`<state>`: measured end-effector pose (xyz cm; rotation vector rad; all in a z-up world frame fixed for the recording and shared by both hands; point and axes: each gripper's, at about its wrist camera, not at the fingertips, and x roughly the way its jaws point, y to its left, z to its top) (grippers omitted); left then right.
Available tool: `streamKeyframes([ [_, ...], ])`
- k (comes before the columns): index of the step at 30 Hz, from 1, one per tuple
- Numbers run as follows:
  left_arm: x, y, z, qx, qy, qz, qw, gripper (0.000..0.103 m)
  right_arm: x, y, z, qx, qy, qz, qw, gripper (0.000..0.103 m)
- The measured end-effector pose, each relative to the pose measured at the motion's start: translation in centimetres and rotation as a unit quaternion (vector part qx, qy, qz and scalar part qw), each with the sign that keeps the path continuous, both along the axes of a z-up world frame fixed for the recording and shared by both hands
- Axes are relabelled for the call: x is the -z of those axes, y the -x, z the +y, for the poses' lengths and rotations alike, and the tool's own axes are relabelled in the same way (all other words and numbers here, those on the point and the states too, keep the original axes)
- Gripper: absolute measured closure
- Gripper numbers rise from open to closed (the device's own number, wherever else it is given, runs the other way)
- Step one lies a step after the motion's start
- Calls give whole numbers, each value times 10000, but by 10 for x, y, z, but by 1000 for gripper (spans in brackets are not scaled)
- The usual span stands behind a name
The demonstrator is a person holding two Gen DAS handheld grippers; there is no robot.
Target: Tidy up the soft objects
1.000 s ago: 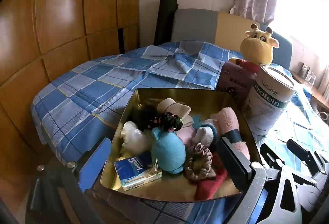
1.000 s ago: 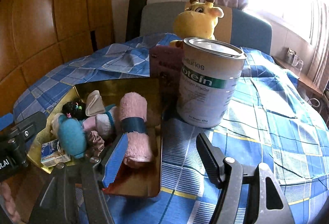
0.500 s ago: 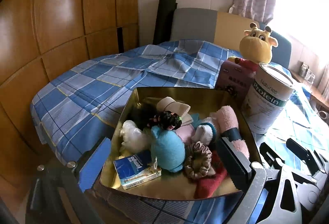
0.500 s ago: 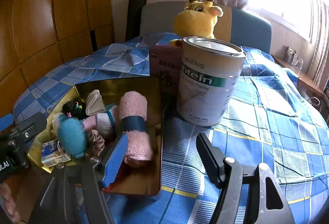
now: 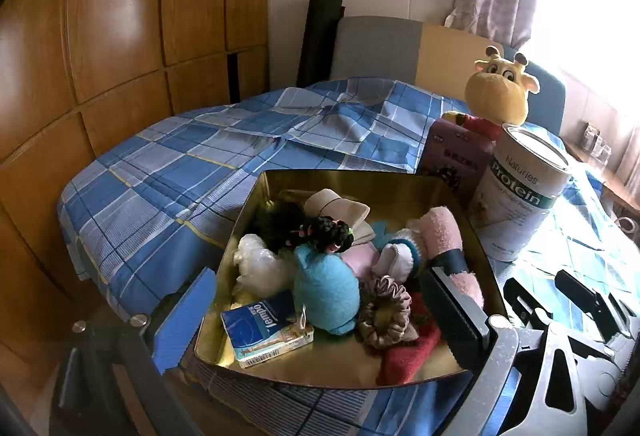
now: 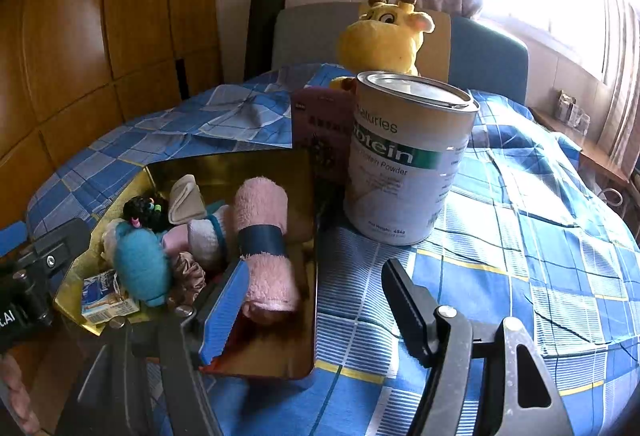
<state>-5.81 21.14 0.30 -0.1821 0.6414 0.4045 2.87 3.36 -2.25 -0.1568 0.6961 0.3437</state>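
A gold tin tray (image 5: 260,204) on the blue checked cloth holds several soft items: a pink rolled towel (image 5: 440,236) with a dark band, a teal plush (image 5: 326,288), a brown scrunchie (image 5: 384,312), a red cloth (image 5: 408,352), a white fluffy piece (image 5: 260,264) and a pack of tissues (image 5: 264,324). My left gripper (image 5: 320,316) is open over the tray's near edge and holds nothing. My right gripper (image 6: 316,312) is open too, its fingers astride the tray's right wall (image 6: 314,236), beside the pink towel (image 6: 264,236). A yellow giraffe plush (image 6: 384,36) sits behind, outside the tray.
A tall protein powder can (image 6: 404,156) stands right of the tray, with a pink box (image 6: 320,120) behind it. Wooden wall panels (image 5: 120,36) rise on the left. A chair back (image 5: 380,48) and a curtain are at the far side. Checked cloth (image 6: 520,236) stretches to the right.
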Motion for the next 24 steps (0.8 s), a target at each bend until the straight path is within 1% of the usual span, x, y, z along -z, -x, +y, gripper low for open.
streamKeyframes([
  [15,-2,1,-2,33,20,-11,10000,0,0,0,0,-2,-1,8,10000,33],
  [19,-4,4,-5,27,-142,-100,9998,1,1,0,-1,20,8,6,10000,33],
  [21,-4,3,-3,43,-56,-91,9999,3,1,0,-2,27,8,6,10000,33],
  [24,-3,2,-1,94,-52,-54,9999,1,-3,-2,-10,109,-88,-54,9999,33],
])
